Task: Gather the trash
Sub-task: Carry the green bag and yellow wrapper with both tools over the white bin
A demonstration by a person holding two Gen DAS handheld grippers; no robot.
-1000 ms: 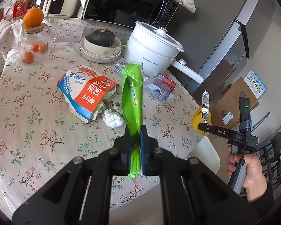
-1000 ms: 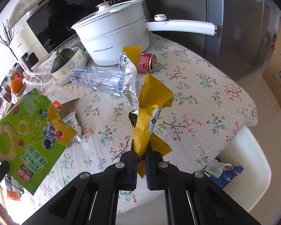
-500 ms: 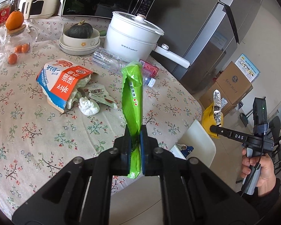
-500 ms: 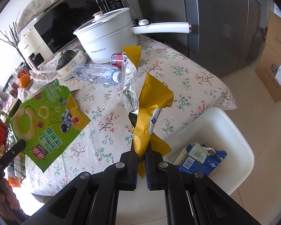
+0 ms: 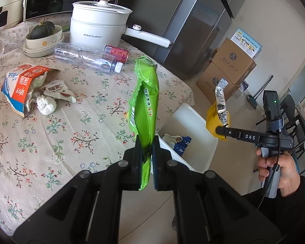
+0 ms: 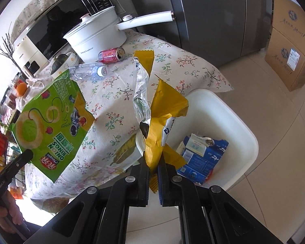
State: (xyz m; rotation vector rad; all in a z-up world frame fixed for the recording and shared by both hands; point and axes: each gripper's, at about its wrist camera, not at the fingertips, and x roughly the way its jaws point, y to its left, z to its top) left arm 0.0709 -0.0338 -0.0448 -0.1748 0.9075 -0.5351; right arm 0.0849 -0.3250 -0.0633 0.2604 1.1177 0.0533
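My left gripper (image 5: 146,148) is shut on a green onion-rings snack bag (image 5: 145,101), held upright over the table's near edge; the bag also shows in the right wrist view (image 6: 50,126). My right gripper (image 6: 153,162) is shut on a yellow wrapper (image 6: 162,122) with a silver foil lining, held above the rim of a white bin (image 6: 244,126). The bin (image 5: 193,120) stands on the floor beside the table and holds a blue carton (image 6: 201,154). The right gripper and wrapper (image 5: 215,116) appear in the left wrist view.
On the floral tablecloth (image 5: 71,126) lie a torn red-and-white bag (image 5: 22,85), a crumpled tissue (image 5: 46,105), a clear plastic bottle (image 5: 85,58) and a red can (image 5: 117,53). A white pot (image 5: 97,26), a bowl with a squash (image 5: 43,35), cardboard boxes (image 5: 227,71).
Both grippers have moved away from the table toward the white bin, carrying their wrappers. The bin with the blue carton has come fully into view.
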